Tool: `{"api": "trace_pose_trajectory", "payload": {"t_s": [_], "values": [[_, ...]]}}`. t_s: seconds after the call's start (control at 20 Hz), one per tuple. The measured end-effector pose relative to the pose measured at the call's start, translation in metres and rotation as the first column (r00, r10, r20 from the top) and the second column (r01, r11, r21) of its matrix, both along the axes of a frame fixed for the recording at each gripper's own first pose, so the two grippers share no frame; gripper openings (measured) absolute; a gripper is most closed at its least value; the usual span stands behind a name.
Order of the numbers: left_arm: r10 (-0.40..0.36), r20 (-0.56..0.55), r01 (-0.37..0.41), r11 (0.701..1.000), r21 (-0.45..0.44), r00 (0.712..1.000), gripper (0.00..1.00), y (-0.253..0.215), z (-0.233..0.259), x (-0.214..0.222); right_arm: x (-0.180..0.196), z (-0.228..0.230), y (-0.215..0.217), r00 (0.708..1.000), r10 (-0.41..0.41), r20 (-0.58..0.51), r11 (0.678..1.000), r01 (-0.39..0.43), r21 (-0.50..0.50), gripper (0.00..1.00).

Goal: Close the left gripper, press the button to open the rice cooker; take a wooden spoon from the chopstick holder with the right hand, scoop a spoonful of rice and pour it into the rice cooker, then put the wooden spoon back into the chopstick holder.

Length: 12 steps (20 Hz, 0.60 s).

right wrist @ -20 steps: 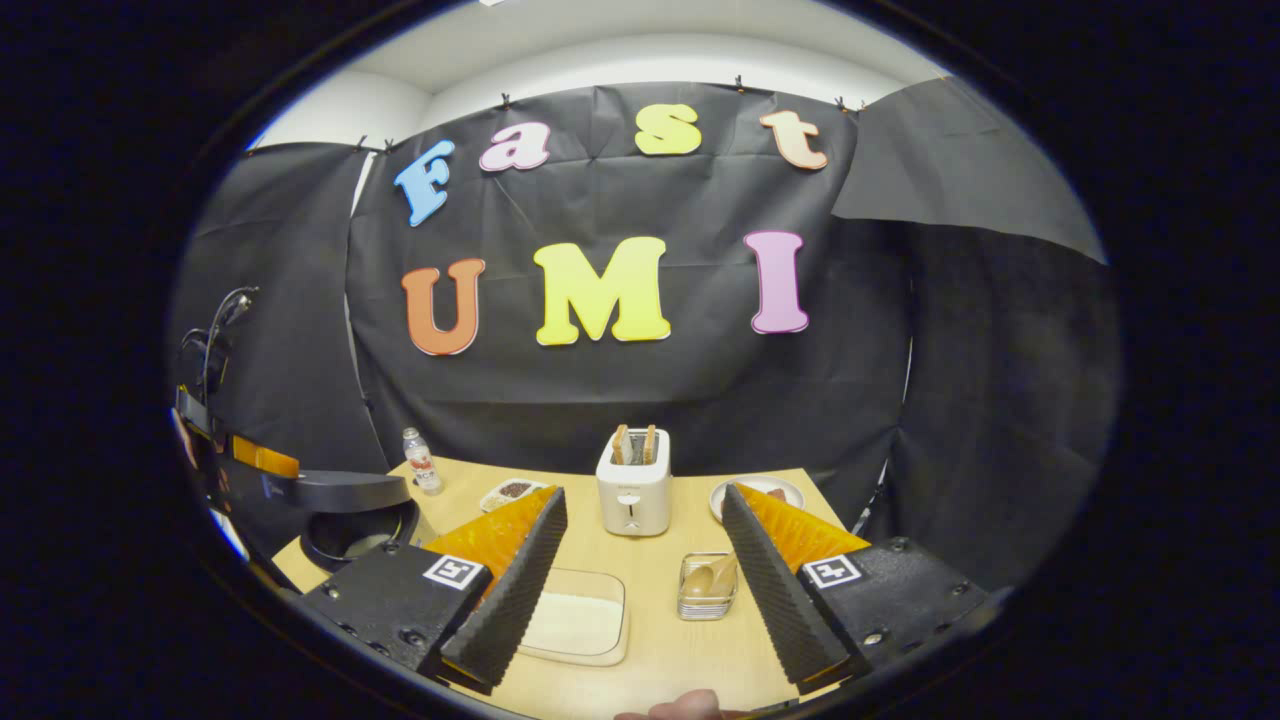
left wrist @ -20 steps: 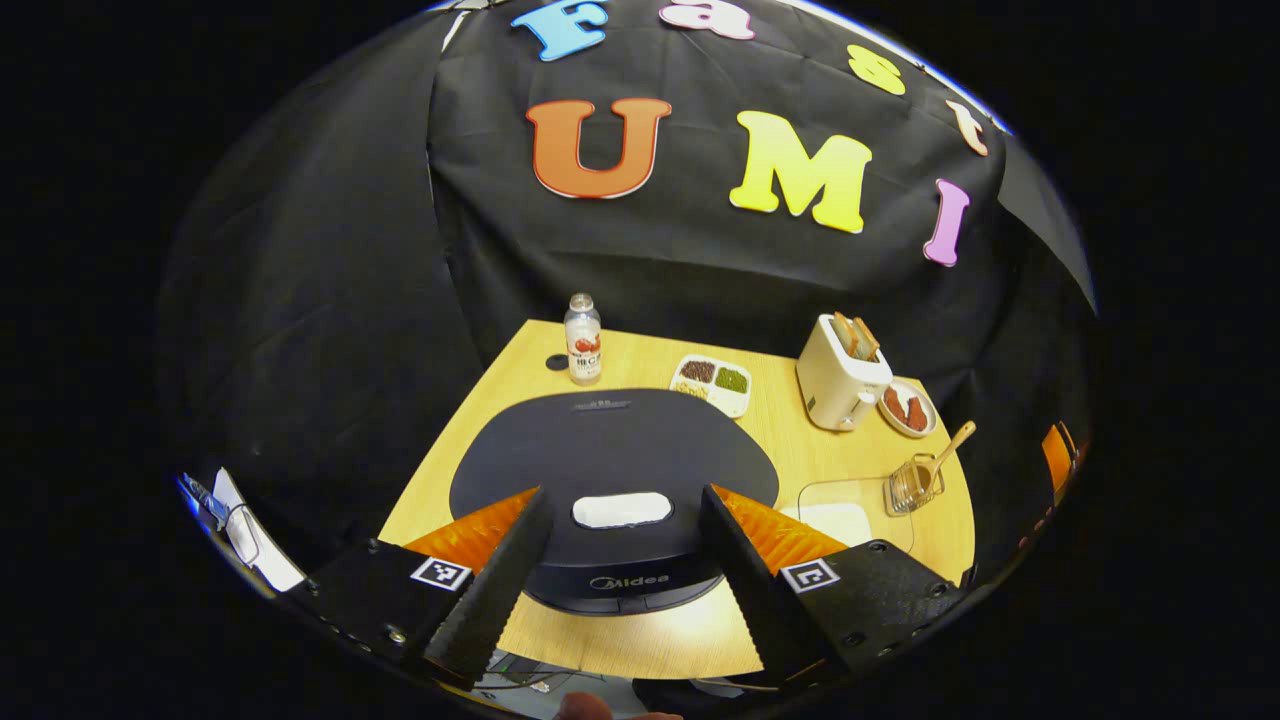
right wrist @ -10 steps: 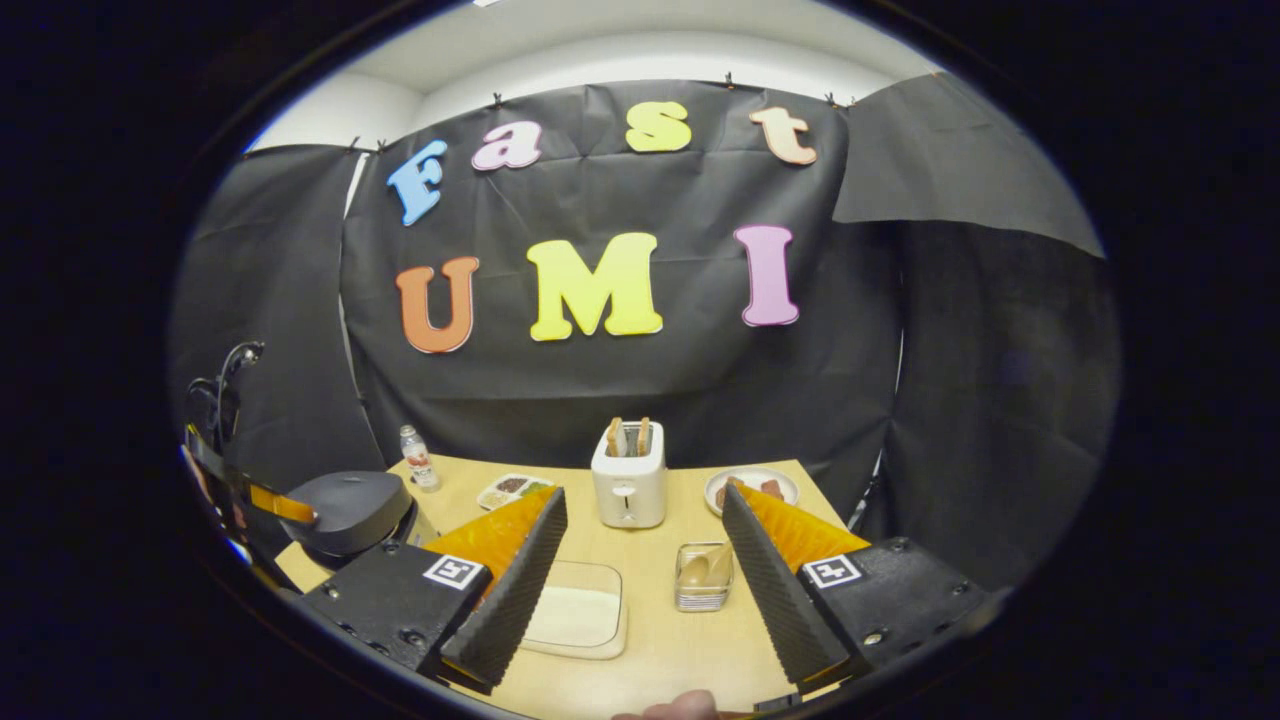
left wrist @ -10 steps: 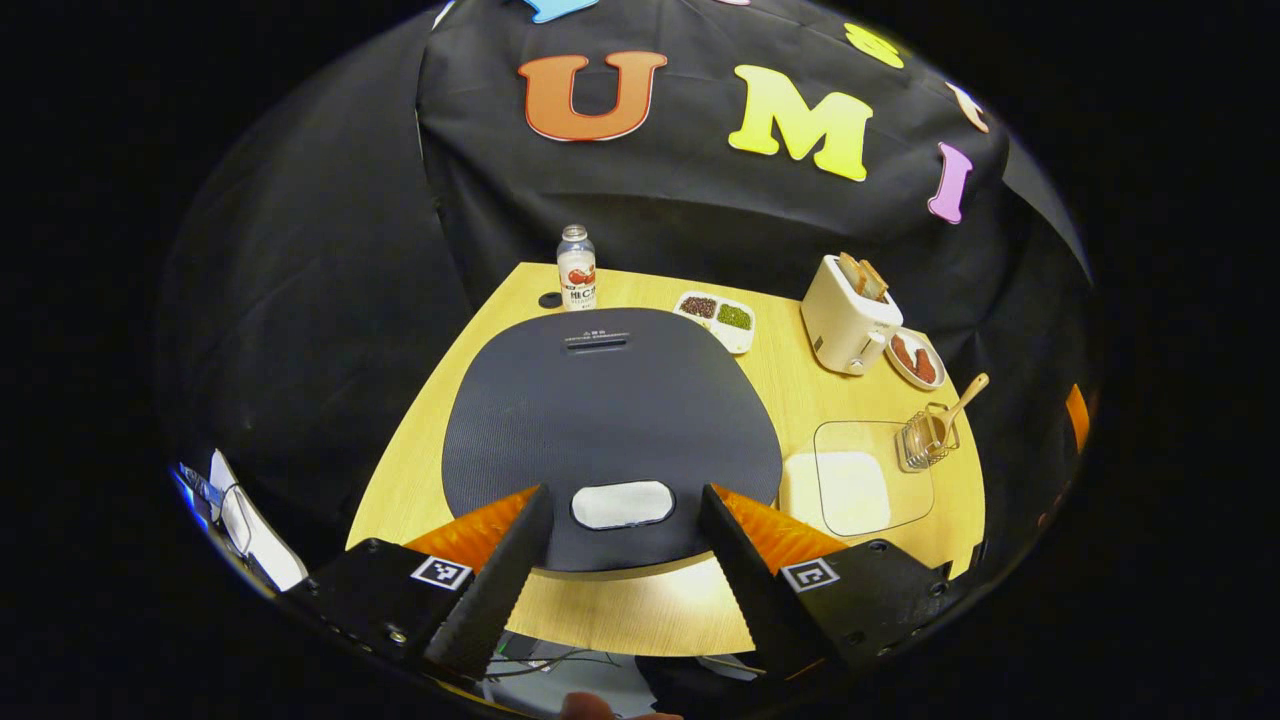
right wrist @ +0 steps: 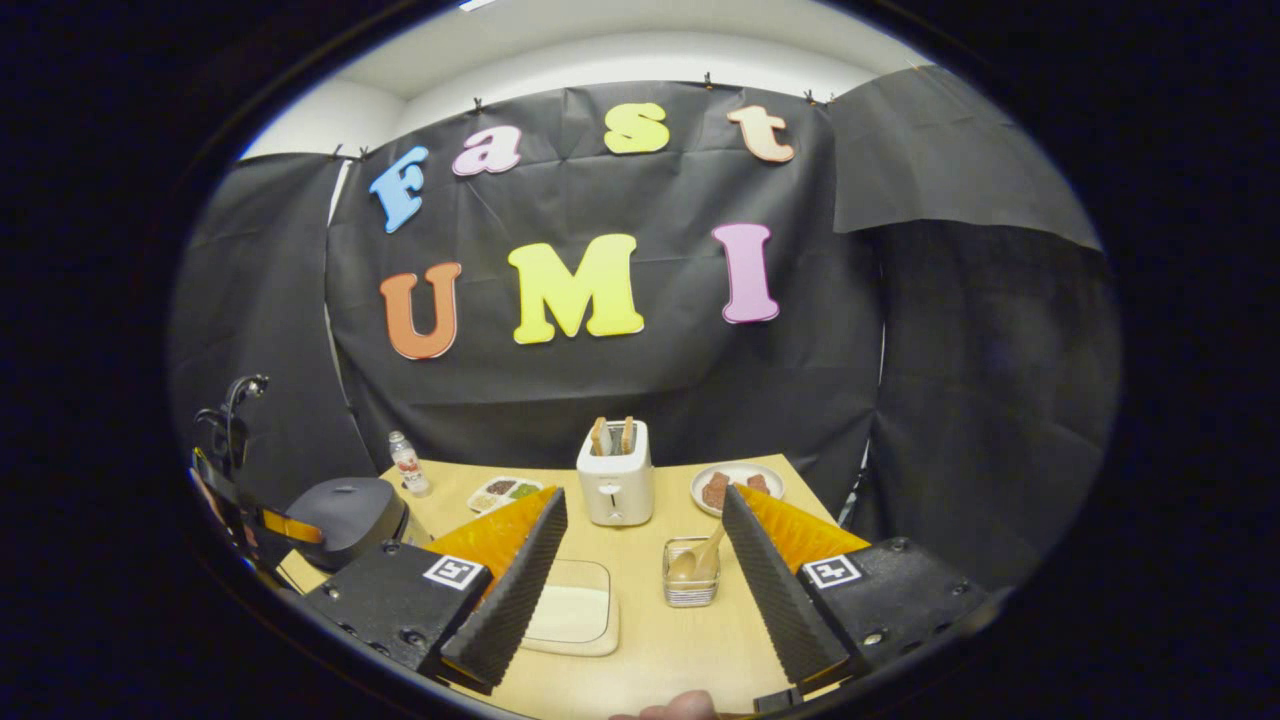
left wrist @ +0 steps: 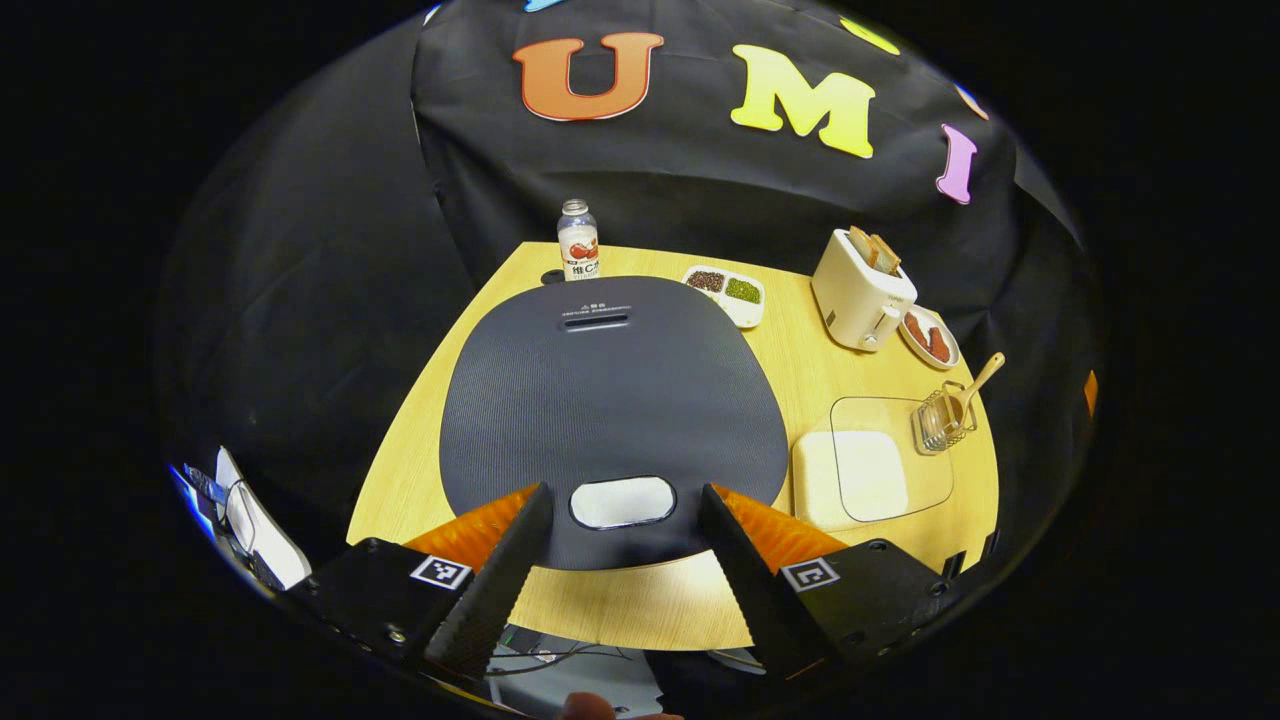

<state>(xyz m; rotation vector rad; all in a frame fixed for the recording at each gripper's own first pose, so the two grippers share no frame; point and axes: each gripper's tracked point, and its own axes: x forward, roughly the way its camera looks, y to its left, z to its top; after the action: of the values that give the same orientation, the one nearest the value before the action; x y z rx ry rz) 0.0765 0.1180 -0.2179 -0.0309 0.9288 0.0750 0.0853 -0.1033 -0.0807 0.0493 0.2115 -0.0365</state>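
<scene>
In the left gripper view, the left gripper [left wrist: 620, 560] hangs over the rice cooker [left wrist: 610, 410], its fingers spread wide apart and holding nothing. The cooker's lid is down, and its pale oval button [left wrist: 622, 501] sits right between the two fingertips, untouched. There is small print by the vent slot at the lid's 12 o'clock edge (too fine to read). The bottle [left wrist: 578, 241] beyond it carries a red-and-white label, also illegible. At 3 o'clock from the cooker lies the lidded rice container [left wrist: 870, 465], and just past that the wire chopstick holder [left wrist: 942, 420] with the wooden spoon [left wrist: 975, 385] leaning out toward 1 o'clock.

In the right gripper view, the right gripper [right wrist: 640, 580] is likewise spread open and empty. The chopstick holder [right wrist: 690, 575] with the wooden spoon [right wrist: 700, 560] stands between its fingers, farther off on the table [right wrist: 660, 650]. The toaster [right wrist: 615, 478] stands at 12 o'clock, the rice cooker [right wrist: 345, 505] at 9 o'clock.
</scene>
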Motion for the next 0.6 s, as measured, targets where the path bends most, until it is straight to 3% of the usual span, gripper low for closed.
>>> {"api": "trace_pose_trajectory", "payload": {"t_s": [0.6], "values": [[0.042, -0.033, -0.042, 0.999, -0.006, 0.999, 0.99, -0.002, -0.015, -0.008, 0.025, -0.009, 0.007, 0.999, 0.053, -0.004, 0.999, -0.053, 0.009, 1.00]]}}
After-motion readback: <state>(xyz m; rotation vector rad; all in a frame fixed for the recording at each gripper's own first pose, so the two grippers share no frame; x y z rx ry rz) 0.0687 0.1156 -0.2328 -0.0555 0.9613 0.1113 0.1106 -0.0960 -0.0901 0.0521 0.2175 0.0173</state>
